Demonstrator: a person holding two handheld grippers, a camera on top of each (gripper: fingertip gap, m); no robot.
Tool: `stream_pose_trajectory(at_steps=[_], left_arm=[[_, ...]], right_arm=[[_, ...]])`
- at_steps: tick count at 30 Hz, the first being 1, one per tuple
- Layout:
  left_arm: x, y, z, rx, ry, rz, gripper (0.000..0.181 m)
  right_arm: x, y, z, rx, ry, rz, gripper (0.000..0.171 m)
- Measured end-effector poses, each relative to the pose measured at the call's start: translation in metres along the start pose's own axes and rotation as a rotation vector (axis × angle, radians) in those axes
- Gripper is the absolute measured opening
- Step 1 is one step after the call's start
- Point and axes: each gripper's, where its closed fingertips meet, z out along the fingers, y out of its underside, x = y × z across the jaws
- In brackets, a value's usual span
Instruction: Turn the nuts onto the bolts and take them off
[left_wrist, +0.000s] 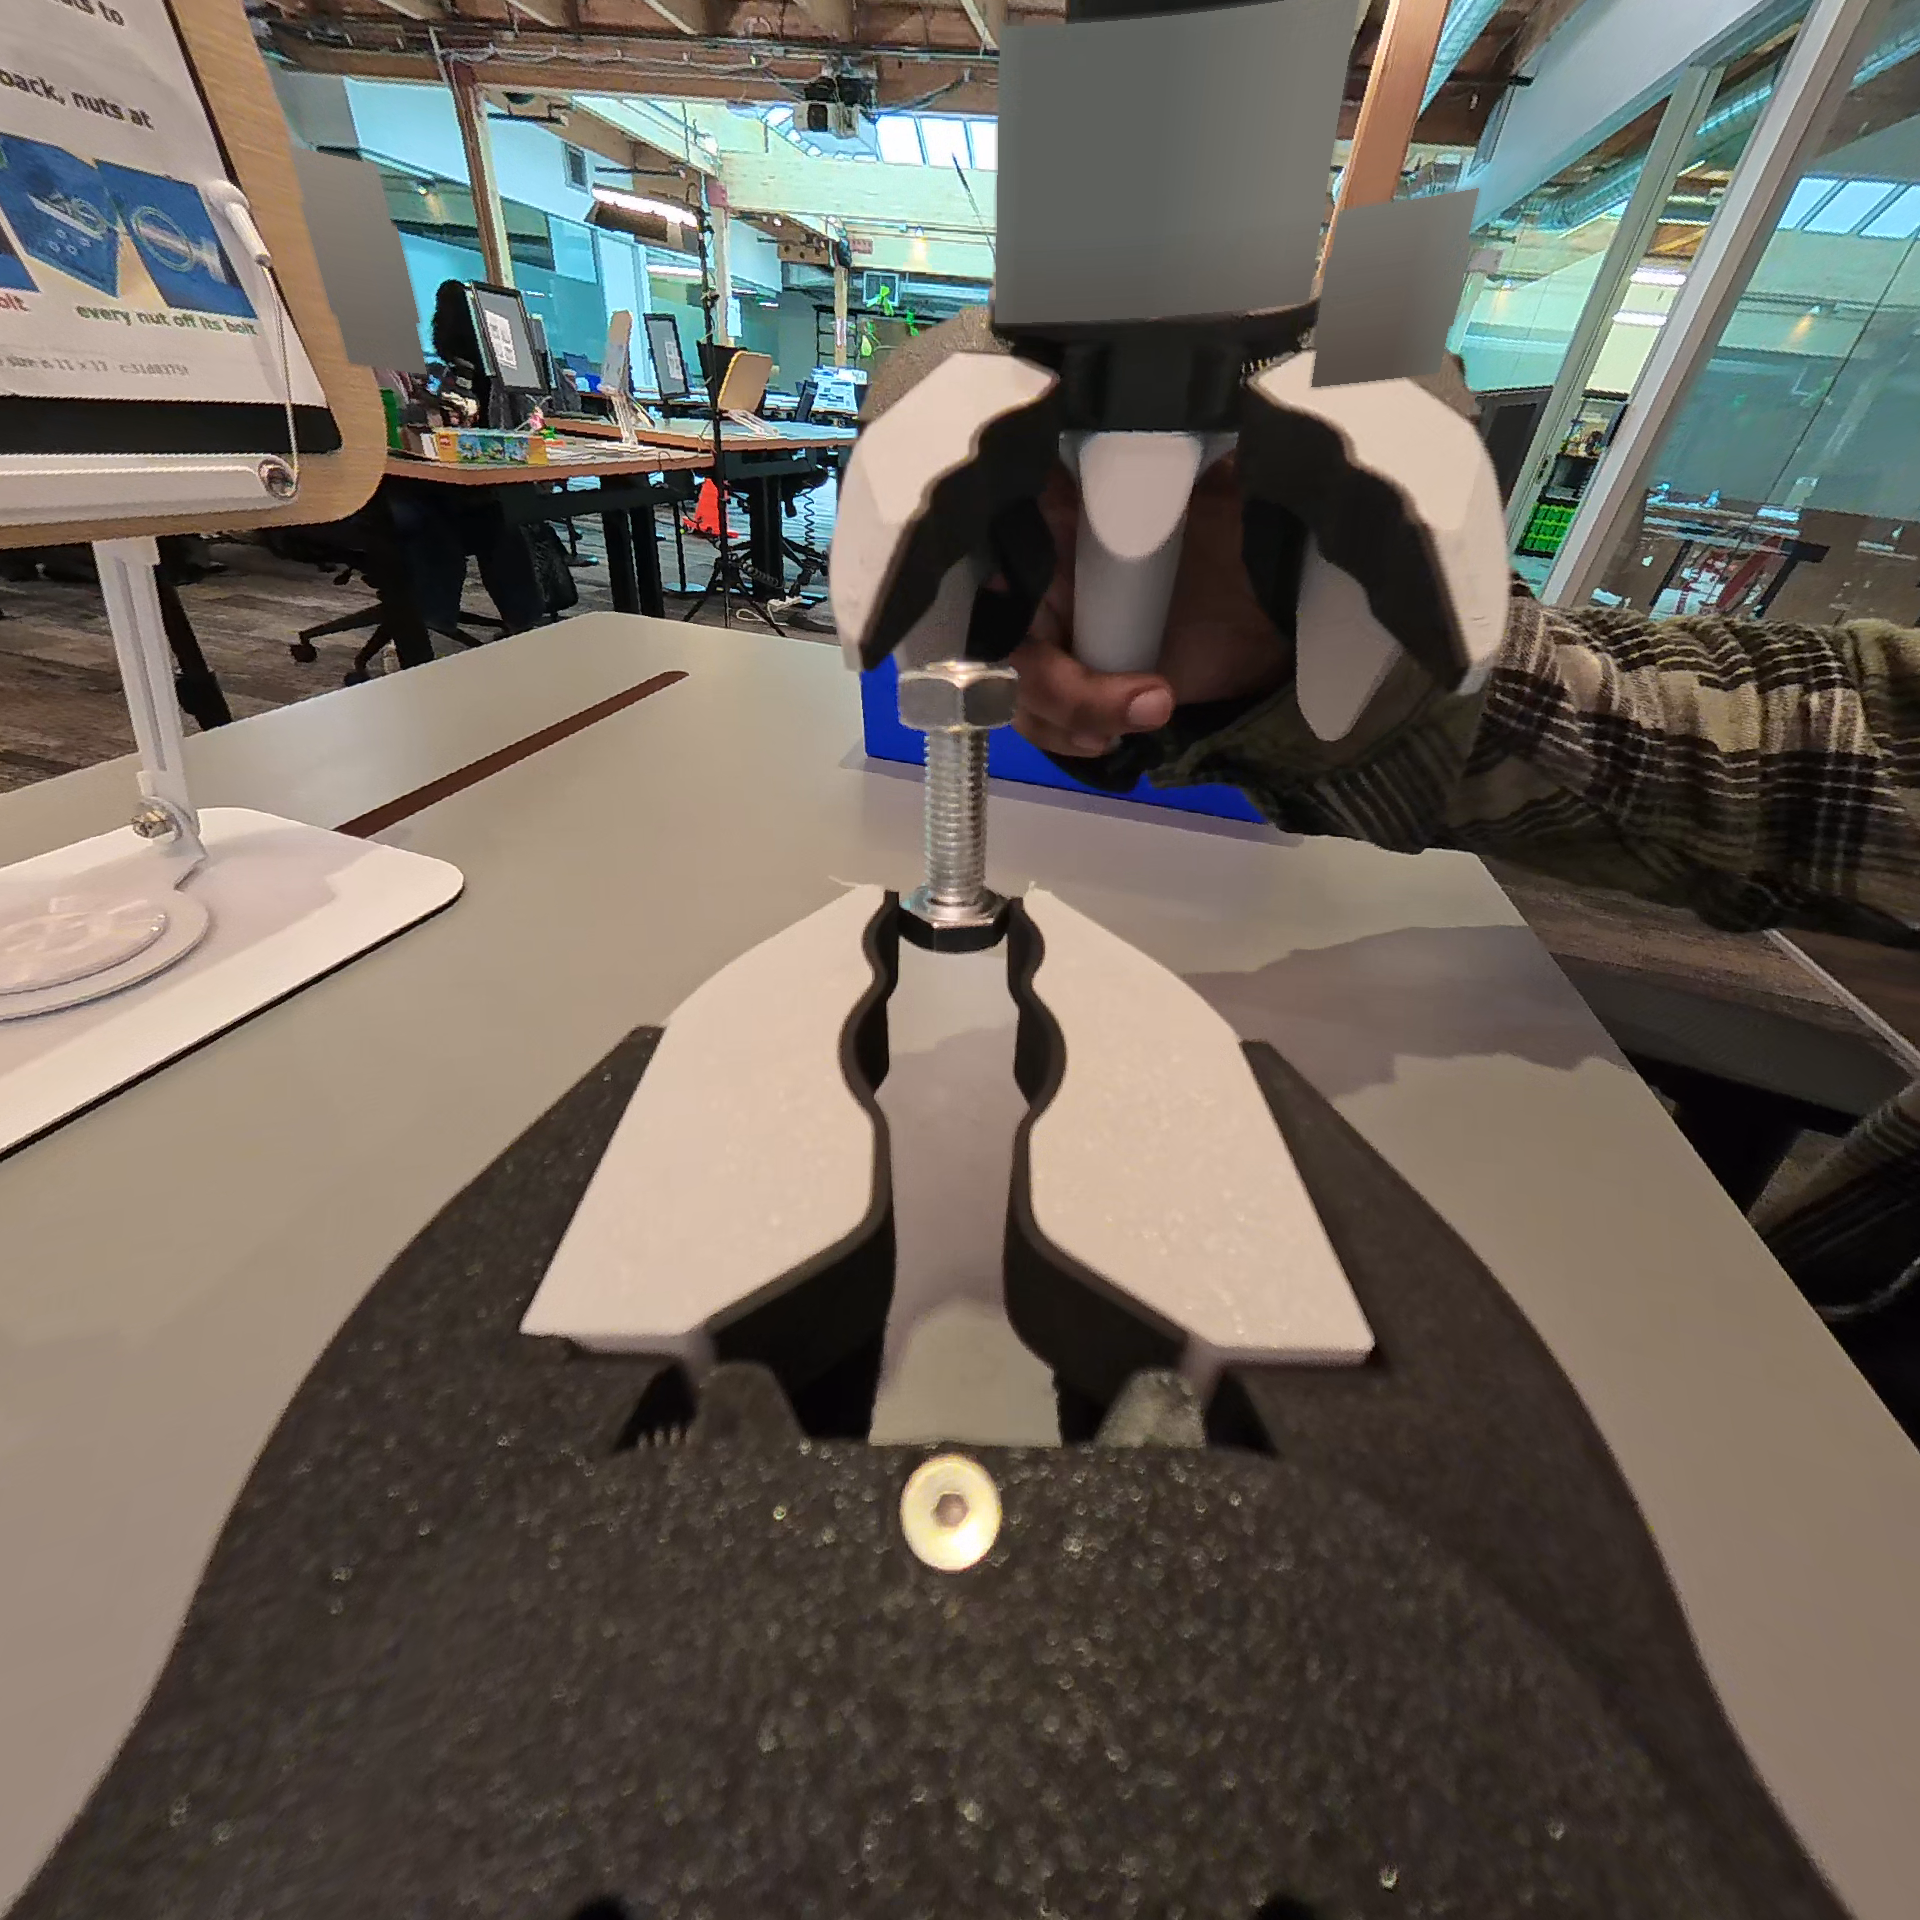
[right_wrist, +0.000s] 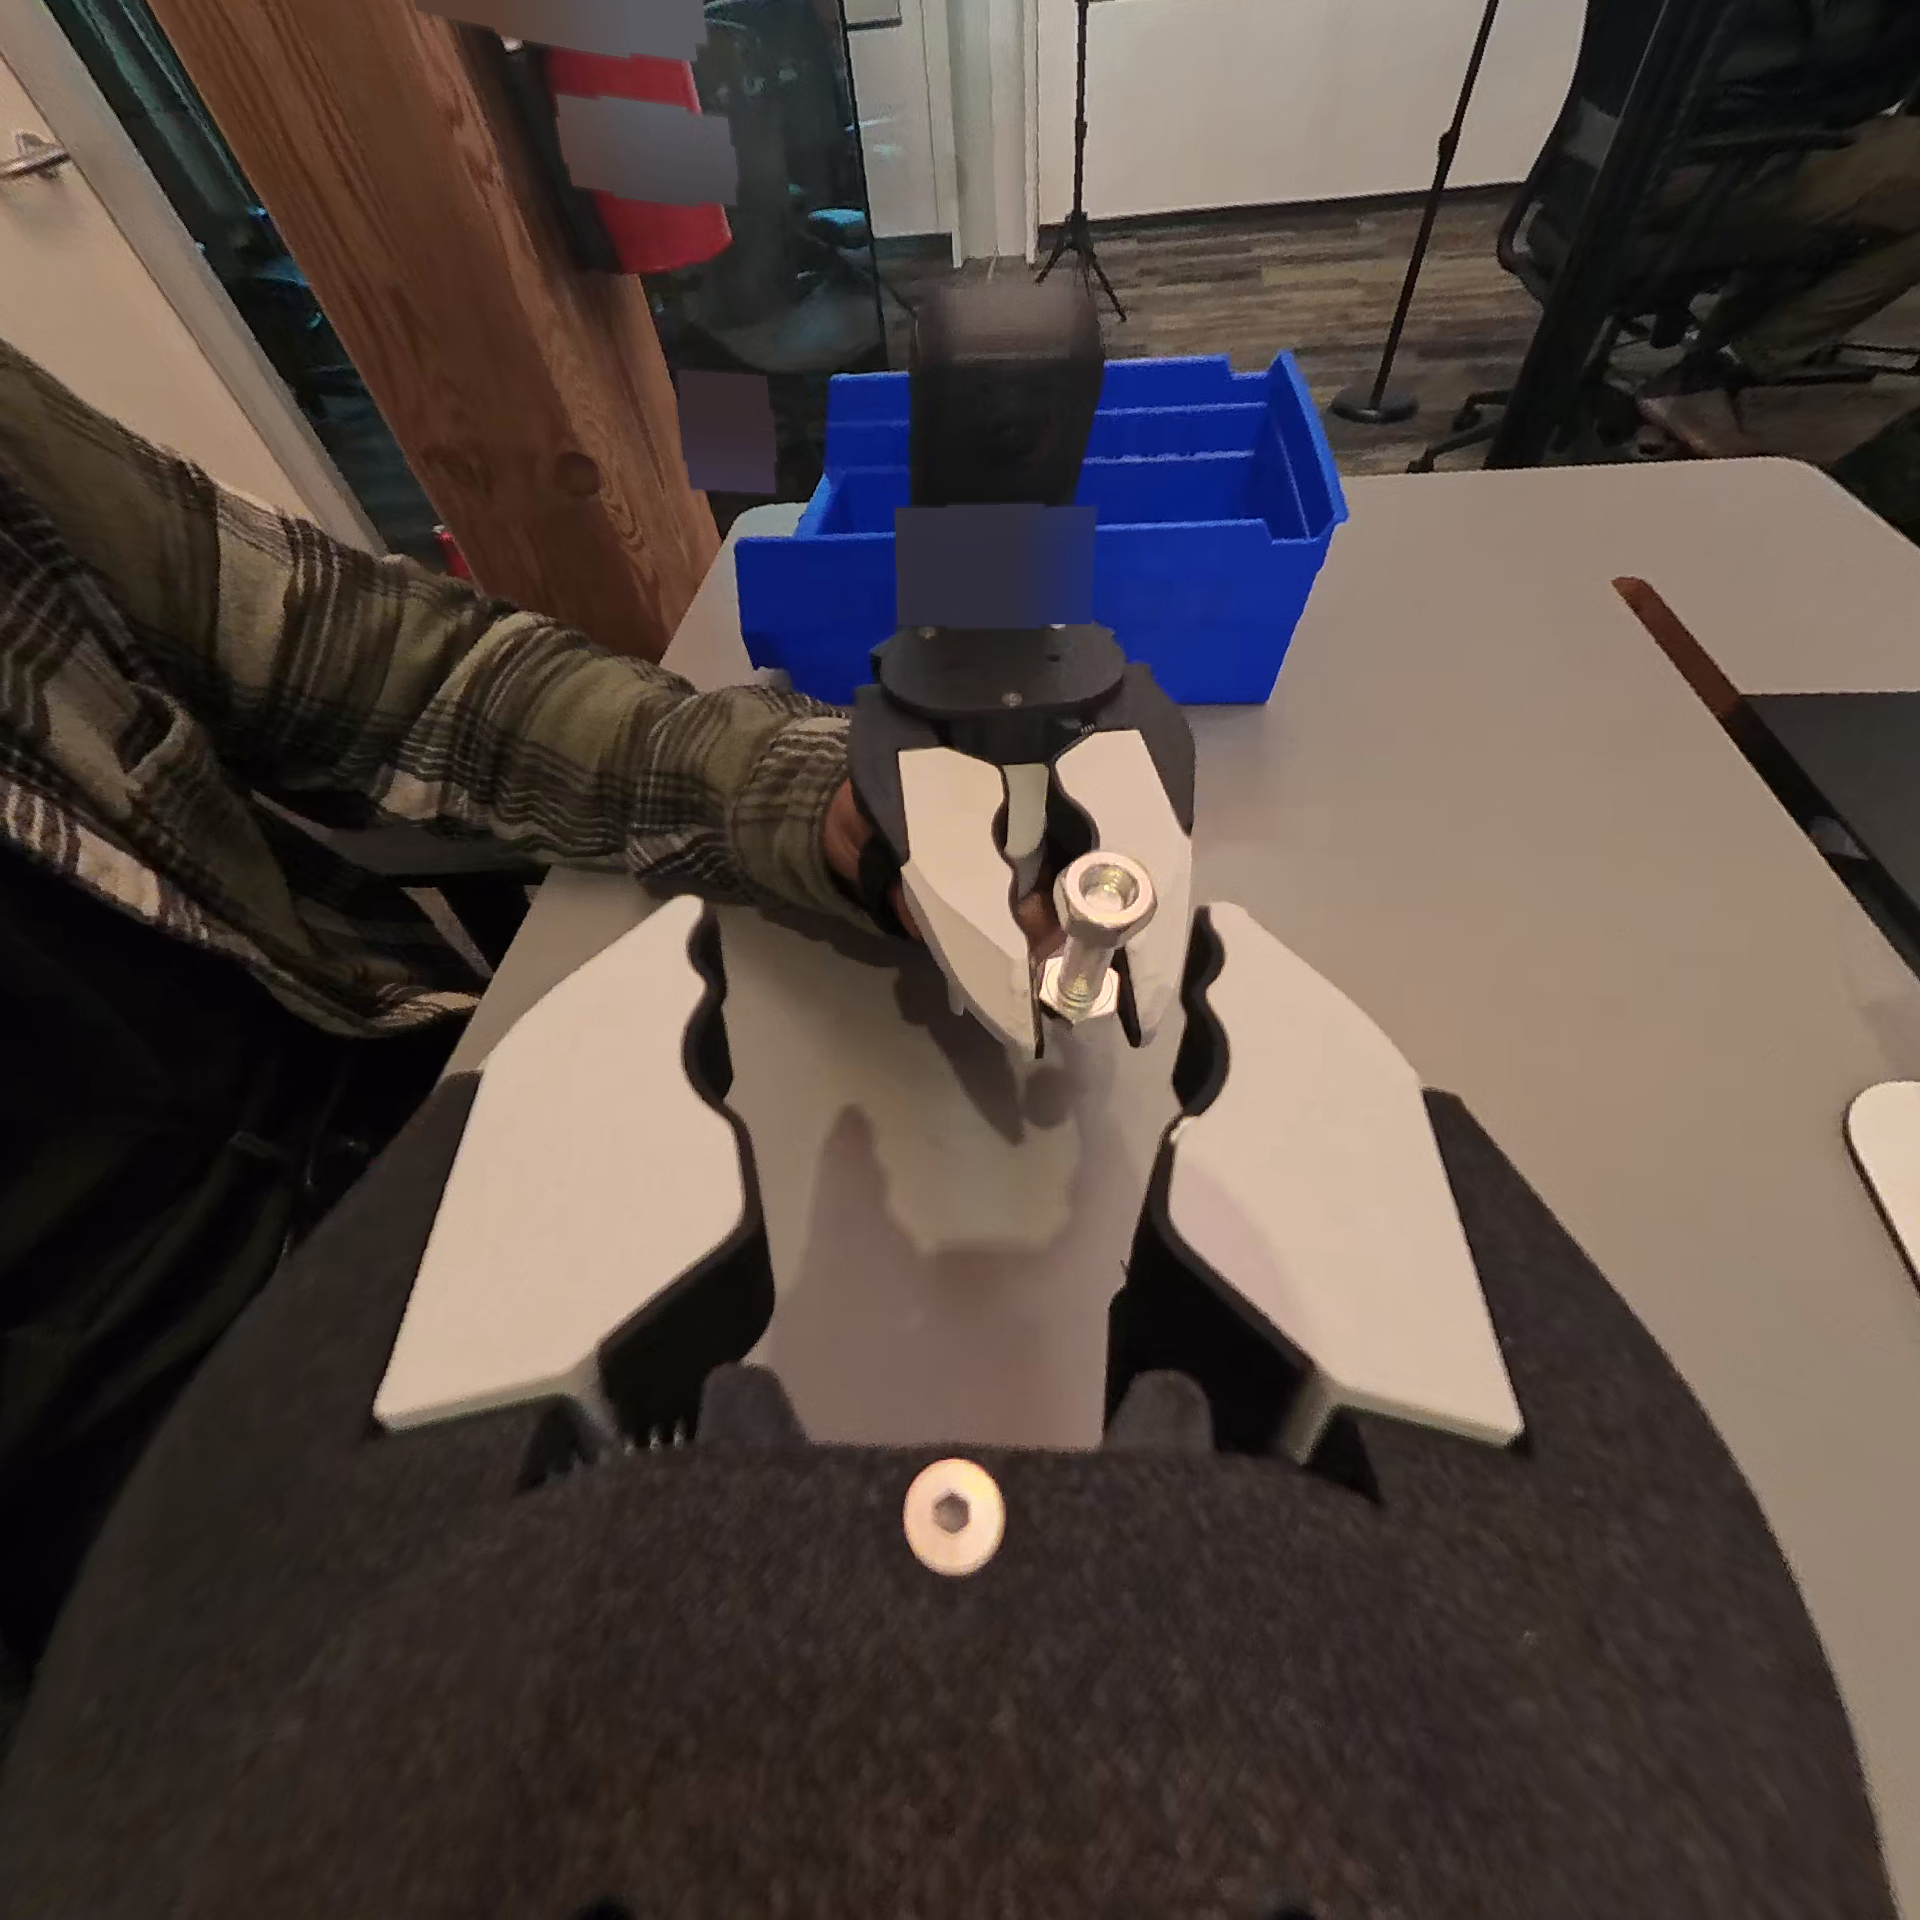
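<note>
A silver bolt stands upright with its hex head on top and a silver nut low on its thread. My left gripper is shut on the nut, holding both above the grey table. My right gripper is open, its fingers spread just above and behind the bolt head, not touching it. In the right wrist view my right gripper is wide open and empty, facing the left gripper, the bolt head and the nut.
A blue plastic bin stands on the table behind the left gripper. A white stand holding an instruction sheet is at the left. A plaid sleeve reaches in. A wooden post stands beyond the table's edge.
</note>
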Motion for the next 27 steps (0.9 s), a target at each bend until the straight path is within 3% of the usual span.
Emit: stream_pose_trajectory(at_steps=[15,21,27], left_arm=[[0.001,-0.002,0.0,0.007,0.002,0.006,0.019],[-0.002,-0.003,-0.002,0.011,-0.011,-0.001,0.019],[0.0,-0.002,0.0,0.007,-0.006,0.005,0.019]], right_arm=[[-0.003,0.0,0.002,-0.008,-0.004,-0.001,0.085],[-0.012,0.004,-0.001,-0.025,-0.019,-0.021,0.076],[-0.003,0.0,0.004,0.0,-0.005,0.0,0.086]])
